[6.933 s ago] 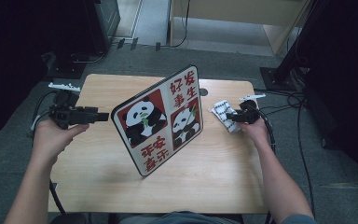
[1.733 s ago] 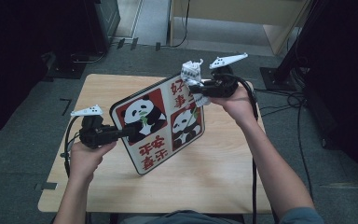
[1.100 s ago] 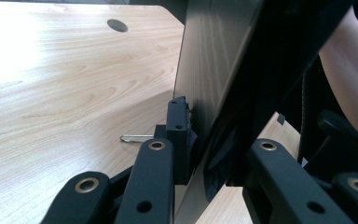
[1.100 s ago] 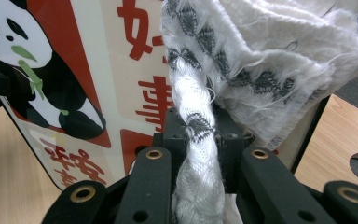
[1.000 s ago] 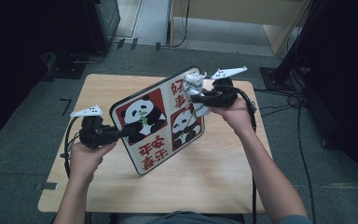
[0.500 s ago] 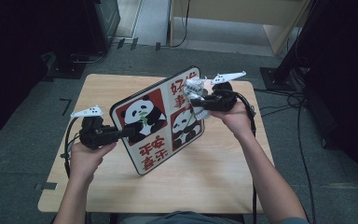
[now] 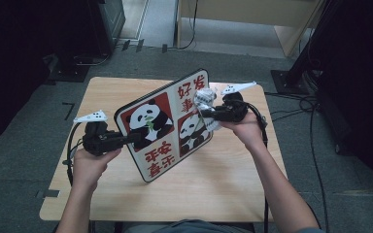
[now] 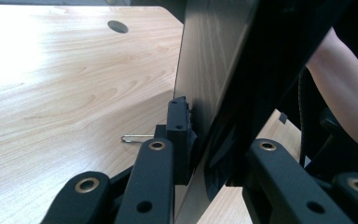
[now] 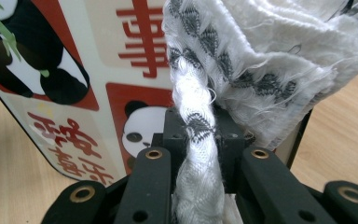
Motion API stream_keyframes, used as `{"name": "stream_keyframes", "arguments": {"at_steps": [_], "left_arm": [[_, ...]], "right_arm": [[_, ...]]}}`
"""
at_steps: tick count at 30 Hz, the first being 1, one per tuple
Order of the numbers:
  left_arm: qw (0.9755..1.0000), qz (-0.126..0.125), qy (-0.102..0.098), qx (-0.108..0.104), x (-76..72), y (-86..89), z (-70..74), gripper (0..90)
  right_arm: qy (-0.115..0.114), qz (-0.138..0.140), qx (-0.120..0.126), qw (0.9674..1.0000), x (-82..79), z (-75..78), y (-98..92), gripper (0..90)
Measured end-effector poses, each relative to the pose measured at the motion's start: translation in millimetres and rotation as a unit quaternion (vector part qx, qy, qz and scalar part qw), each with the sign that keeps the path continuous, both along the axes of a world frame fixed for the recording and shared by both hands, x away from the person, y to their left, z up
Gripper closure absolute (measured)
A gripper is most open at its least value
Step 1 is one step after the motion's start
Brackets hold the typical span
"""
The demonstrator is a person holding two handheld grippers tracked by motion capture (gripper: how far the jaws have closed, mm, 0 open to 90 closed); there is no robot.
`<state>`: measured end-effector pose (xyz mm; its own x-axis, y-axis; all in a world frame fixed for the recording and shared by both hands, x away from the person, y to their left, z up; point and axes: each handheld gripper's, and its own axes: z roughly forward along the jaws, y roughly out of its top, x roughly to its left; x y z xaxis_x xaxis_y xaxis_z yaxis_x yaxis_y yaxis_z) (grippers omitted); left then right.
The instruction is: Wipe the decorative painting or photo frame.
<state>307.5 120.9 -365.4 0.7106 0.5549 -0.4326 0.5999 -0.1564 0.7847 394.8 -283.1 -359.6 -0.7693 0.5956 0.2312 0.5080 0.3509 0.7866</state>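
A panda board (image 7: 162, 126) with red panels and Chinese characters stands tilted on the wooden table (image 7: 233, 189). My left gripper (image 7: 131, 137) is shut on the board's left edge (image 8: 200, 93) and holds it up. My right gripper (image 7: 205, 112) is shut on a white cloth (image 7: 204, 99) with a grey pattern. The cloth (image 9: 242, 70) bunches between the jaws and presses against the board's printed face (image 9: 135, 46) near its upper right.
A small metal clip (image 8: 135, 138) lies on the table behind the board. A round hole (image 8: 117, 26) sits in the tabletop's far part. Cables (image 7: 320, 145) trail over the floor to the right. Dark equipment stands beyond the table's far edge.
The right gripper has come down a little with the cloth, along the board's upper right face. The left gripper and the board have stayed in place.
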Motion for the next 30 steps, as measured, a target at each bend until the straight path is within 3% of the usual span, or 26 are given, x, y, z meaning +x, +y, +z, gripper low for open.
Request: {"name": "stream_keyframes", "arguments": {"at_steps": [30], "left_arm": [[1.0000, -0.007, -0.003, 0.001, -0.2, 0.9, -0.3, 78.3]], "right_arm": [[0.042, -0.007, -0.020, 0.9989, -8.3, -45.9, -4.7, 79.4]]}}
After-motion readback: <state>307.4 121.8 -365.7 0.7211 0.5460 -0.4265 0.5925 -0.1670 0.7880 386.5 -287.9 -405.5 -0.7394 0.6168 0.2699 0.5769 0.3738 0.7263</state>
